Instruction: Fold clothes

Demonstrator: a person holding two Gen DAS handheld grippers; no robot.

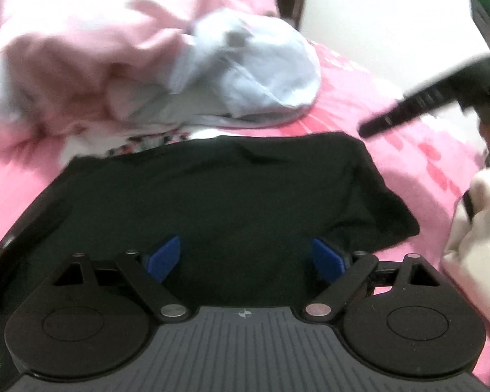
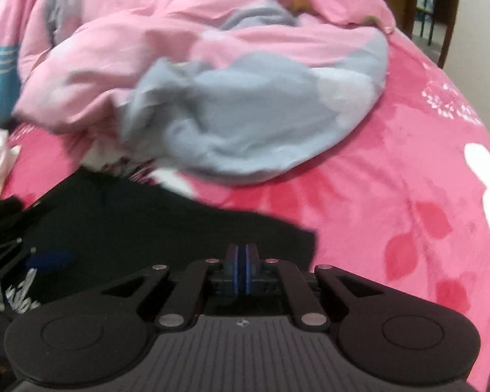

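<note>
Blue pads [image 1: 164, 256] of the left gripper [image 1: 245, 258] are standing spread wide, with nothing pinched between them. Just beyond and beneath them a black garment [image 1: 212, 189] is lying flat on the pink bedspread [image 1: 359, 114], its far edge running across the view and one corner reaching out to the right. From the right wrist view, the right gripper [image 2: 241, 269] is showing its pads pressed together with nothing visible between them; the garment [image 2: 147, 228] is lying to its left and just ahead, its edge ending near the closed tips, while bare bedspread [image 2: 392, 196] is spreading to the right. Behind the garment a pink and pale blue quilt [image 1: 147, 49] is lying bunched up. White cloth [image 1: 473, 228] is showing at the right edge of the left view. Both views are blurred.
</note>
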